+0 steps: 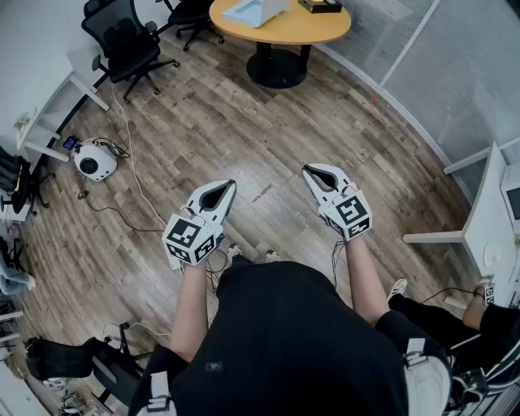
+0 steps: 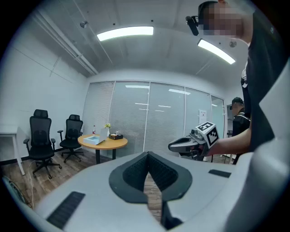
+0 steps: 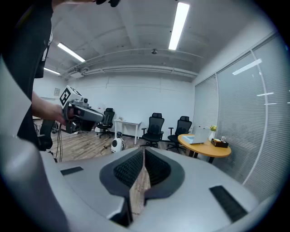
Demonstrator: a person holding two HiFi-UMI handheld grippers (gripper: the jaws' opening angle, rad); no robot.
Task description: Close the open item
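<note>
far ahead on one round table (image 1: 284, 31), what looks like one open laptop (image 1: 254, 11) sits near two black chairs (image 1: 122, 36); the left gripper (image 1: 230, 186) and right gripper (image 1: 307, 171) are both closed, empty.

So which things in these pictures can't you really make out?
- Head view: round table and the laptop on it, cut off by the top edge.
- Both gripper views: the laptop is too small to make out any detail.
- Head view: whatever lies directly below, hidden by the wearer's black shirt.
- Head view: a second person, cut off by the right edge.
</note>
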